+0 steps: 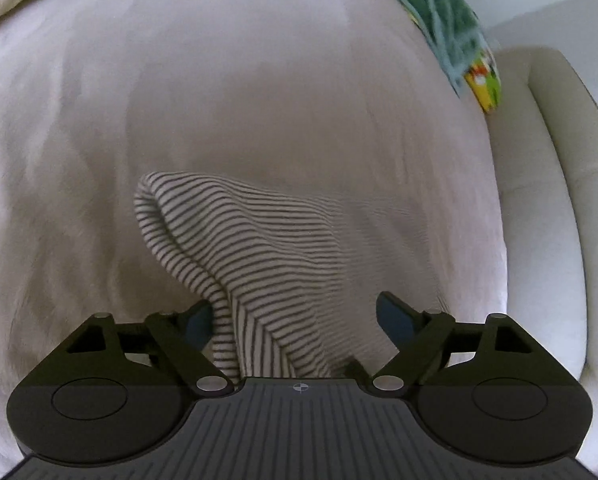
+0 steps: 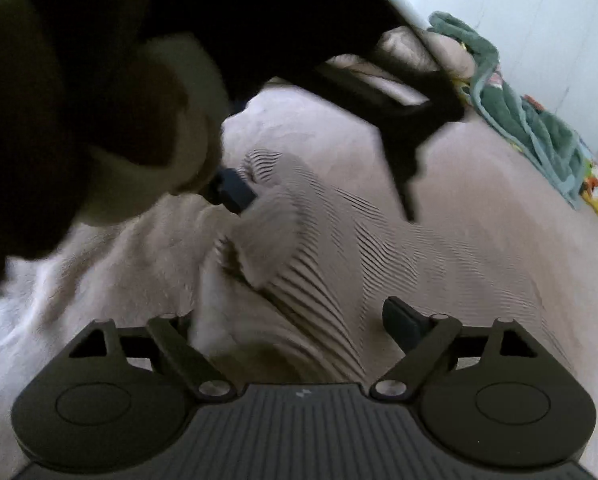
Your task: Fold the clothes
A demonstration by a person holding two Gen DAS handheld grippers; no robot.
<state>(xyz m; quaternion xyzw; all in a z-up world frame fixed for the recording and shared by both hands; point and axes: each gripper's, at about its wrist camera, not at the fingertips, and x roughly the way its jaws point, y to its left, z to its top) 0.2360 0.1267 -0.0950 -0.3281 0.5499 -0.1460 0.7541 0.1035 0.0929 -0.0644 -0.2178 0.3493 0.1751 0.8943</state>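
Lying rumpled on the pale pink bedspread is a striped garment, one fold humped up toward the left. Above it, the left gripper stands with jaws apart; cloth rises between its fingers and brushes the left pad, yet nothing is pinched. Close beside it, the right gripper is likewise spread wide over the same blurred stripes, gripping nothing. A green towel lies along the far edge of the bed, well apart from the garment.
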